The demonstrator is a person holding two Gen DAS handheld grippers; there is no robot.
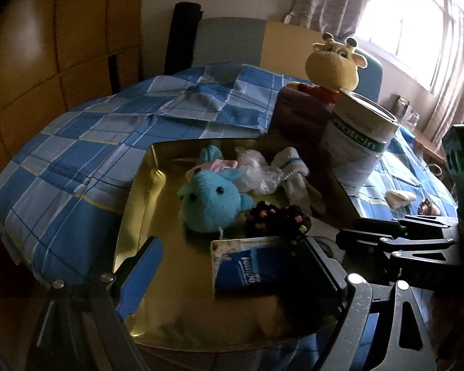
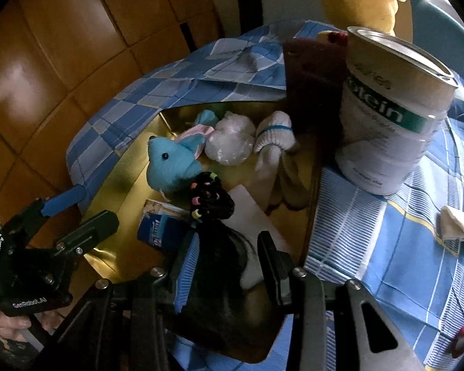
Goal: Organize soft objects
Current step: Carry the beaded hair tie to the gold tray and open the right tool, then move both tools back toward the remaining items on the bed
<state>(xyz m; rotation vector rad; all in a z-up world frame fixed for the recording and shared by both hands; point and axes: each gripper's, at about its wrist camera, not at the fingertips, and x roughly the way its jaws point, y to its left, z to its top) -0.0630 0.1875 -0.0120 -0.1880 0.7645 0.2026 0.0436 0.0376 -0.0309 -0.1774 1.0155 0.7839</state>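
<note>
The bed [image 1: 77, 142], under a blue checked cover, carries a gold tray [image 1: 157, 160], a protein tin [image 1: 358, 136] and a rolled white sock [image 1: 400, 198]

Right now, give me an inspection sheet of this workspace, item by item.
Surface: blue checked bedspread bearing a shiny gold tray.
Job's things: in the tray, blue plush animal, crumpled clear plastic bag, tied white socks, black hair piece with coloured beads, blue tissue pack.
Clutter: white protein tin, yellow plush giraffe, small white sock on the bedspread.
Grippers: left gripper wide open over the tray; right gripper part open, with the black hair between its fingers.
Cables: nothing seen.
Surroundings: wooden wardrobe, curtained window.
</note>
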